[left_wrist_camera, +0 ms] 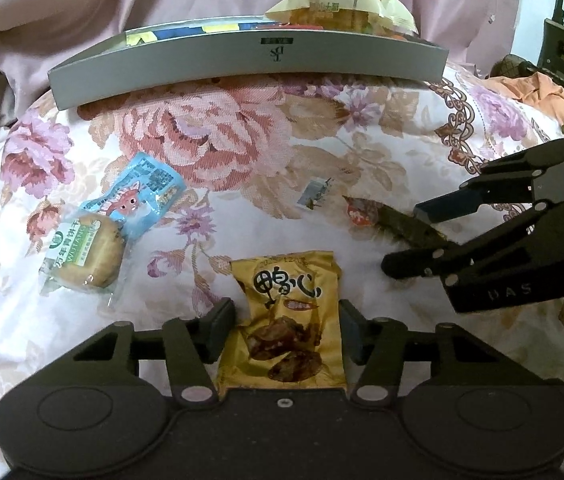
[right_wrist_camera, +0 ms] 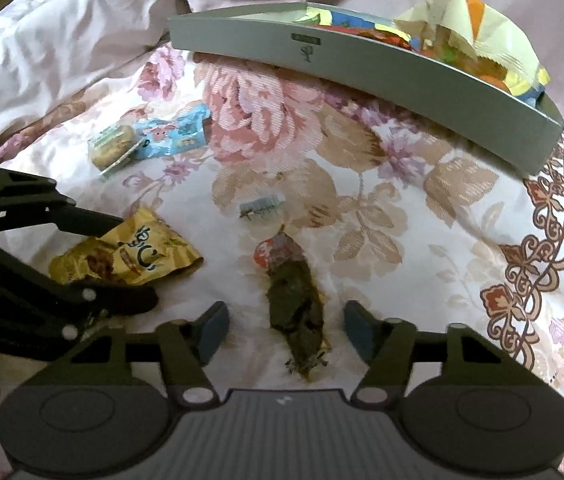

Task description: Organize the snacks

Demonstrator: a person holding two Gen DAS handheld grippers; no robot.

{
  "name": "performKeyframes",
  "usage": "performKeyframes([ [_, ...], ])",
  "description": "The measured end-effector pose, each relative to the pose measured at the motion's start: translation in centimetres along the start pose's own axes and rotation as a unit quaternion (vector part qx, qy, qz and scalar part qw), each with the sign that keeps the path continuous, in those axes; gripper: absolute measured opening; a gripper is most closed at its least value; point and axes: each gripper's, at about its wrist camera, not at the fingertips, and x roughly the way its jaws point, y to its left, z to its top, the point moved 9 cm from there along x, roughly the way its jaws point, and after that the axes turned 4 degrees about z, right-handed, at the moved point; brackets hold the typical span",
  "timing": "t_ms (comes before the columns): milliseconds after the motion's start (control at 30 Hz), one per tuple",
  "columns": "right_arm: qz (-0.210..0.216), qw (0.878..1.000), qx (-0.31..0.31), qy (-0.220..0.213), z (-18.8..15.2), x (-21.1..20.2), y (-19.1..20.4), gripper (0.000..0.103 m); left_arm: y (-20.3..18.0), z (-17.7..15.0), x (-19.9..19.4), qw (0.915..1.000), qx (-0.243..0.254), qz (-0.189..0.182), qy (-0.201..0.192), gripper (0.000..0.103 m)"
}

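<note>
A yellow snack packet (left_wrist_camera: 282, 320) with dark lettering lies on the flowered bedspread, and my left gripper (left_wrist_camera: 285, 328) is shut on it, both pads touching its sides. Seen from the right wrist, the packet (right_wrist_camera: 142, 252) looks crumpled between the left gripper's fingers (right_wrist_camera: 138, 262). A dark green packet (right_wrist_camera: 297, 308) with a red end lies lengthwise between the pads of my right gripper (right_wrist_camera: 285, 328), which is open with a gap on each side. The left wrist view shows that right gripper (left_wrist_camera: 401, 240) straddling the same green packet (left_wrist_camera: 393, 220).
A grey tray (left_wrist_camera: 242, 68) at the back holds several colourful snack bags. A blue packet (left_wrist_camera: 142, 196) and a round biscuit pack (left_wrist_camera: 86, 256) lie at the left, and a small wrapper (left_wrist_camera: 313, 194) lies mid-bed. Pink bedding rises behind.
</note>
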Motion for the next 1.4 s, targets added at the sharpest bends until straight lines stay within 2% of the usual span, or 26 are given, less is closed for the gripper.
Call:
performKeyframes([
  [67,-0.001,1.000,-0.002,-0.003,0.1,-0.1,0.2,0.051,-0.1,0.0,-0.1,1.0000,0.002,0.002,-0.002,0.056],
  [200,-0.018,1.000,-0.002,-0.009,0.3,0.0,0.5,0.051,-0.1,0.1,-0.2,0.9999,0.006,0.005,-0.012,0.052],
  [300,-0.049,0.998,-0.040,-0.022,0.4,0.1,1.3,0.051,0.0,0.2,-0.2,0.9998,0.004,0.007,-0.020,0.051],
  [433,-0.115,0.981,-0.150,-0.048,0.6,0.1,3.2,0.051,0.2,0.4,-0.3,0.9994,0.002,0.013,-0.031,0.050],
  [533,-0.139,0.969,-0.193,-0.061,0.8,0.1,3.9,0.051,0.6,0.6,-0.4,0.9990,-0.007,0.021,-0.039,0.049],
  [1000,-0.179,0.946,-0.235,-0.134,2.2,-1.8,4.7,0.051,2.2,1.9,-1.5,0.9929,-0.067,0.030,-0.093,0.049],
  [1267,-0.212,0.929,-0.238,-0.190,3.2,-3.5,4.5,0.051,3.1,3.3,-3.2,0.9844,-0.098,0.032,-0.142,0.049],
  [1400,-0.217,0.924,-0.234,-0.211,3.7,-3.9,4.4,0.051,3.6,4.3,-4.0,0.9800,-0.114,0.033,-0.160,0.049],
])
